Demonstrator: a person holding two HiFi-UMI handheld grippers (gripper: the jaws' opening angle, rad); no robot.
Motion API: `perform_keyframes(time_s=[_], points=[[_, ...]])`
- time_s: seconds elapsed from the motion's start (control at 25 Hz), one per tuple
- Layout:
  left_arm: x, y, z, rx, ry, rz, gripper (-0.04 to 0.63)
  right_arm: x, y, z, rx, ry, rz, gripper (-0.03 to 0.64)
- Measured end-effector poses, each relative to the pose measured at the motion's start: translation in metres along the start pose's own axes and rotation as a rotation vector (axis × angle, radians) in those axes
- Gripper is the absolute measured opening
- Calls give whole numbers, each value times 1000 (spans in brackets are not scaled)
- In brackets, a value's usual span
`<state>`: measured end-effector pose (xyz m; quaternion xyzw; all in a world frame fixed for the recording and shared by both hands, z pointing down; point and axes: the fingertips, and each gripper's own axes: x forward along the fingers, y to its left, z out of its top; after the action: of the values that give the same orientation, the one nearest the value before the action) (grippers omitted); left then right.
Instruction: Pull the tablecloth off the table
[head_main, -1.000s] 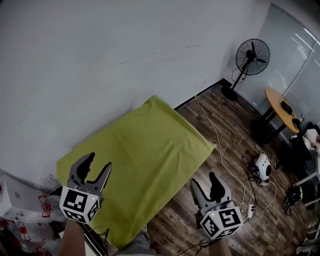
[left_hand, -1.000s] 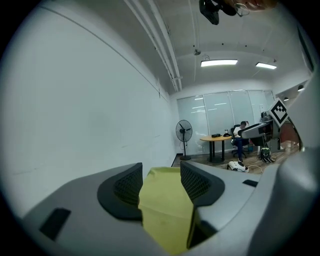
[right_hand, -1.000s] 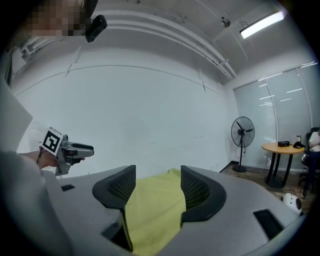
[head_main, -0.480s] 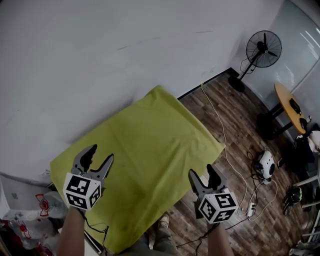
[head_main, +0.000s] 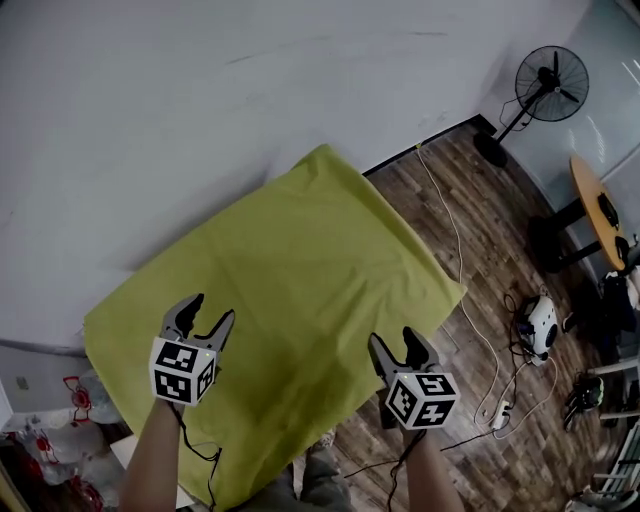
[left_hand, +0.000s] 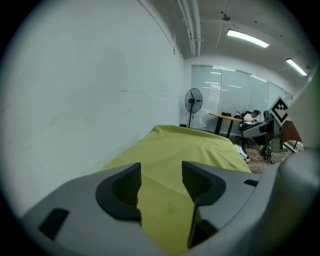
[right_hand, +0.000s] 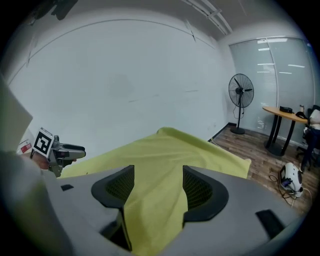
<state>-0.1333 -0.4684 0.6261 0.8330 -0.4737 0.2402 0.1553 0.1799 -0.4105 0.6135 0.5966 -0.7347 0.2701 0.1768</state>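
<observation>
A yellow-green tablecloth (head_main: 300, 265) covers the whole table, which stands against a white wall. My left gripper (head_main: 203, 318) hovers over the cloth's near left part, jaws open. My right gripper (head_main: 392, 345) is at the near right edge of the cloth, also open. In the left gripper view the cloth (left_hand: 195, 145) shows through the gap of the left gripper (left_hand: 161, 172), and the pads do not press on it. The right gripper view is much the same: the cloth (right_hand: 165, 147) runs through the gap of the right gripper (right_hand: 158, 176) without being pinched.
A standing fan (head_main: 551, 78) and a round wooden table (head_main: 601, 212) are at the far right. A cable (head_main: 455, 250), a power strip (head_main: 499, 412) and a white appliance (head_main: 541, 326) lie on the wood floor. Boxes (head_main: 60, 440) sit at the near left.
Both grippers have moved forward to the near edge of the cloth. The head view has shifted, so the table sits more in the middle.
</observation>
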Motion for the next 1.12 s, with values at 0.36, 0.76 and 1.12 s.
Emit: perform_keyframes(time_s=[0.36, 0.76, 1.12], points=[[62, 2, -72, -110, 170, -19, 255, 61, -30, -57, 42, 130, -1, 318], [82, 13, -119, -177, 312, 1, 255, 95, -50, -104, 36, 236, -51, 344], [83, 23, -122, -161, 320, 79, 212, 97, -50, -109, -89, 216, -123, 344]])
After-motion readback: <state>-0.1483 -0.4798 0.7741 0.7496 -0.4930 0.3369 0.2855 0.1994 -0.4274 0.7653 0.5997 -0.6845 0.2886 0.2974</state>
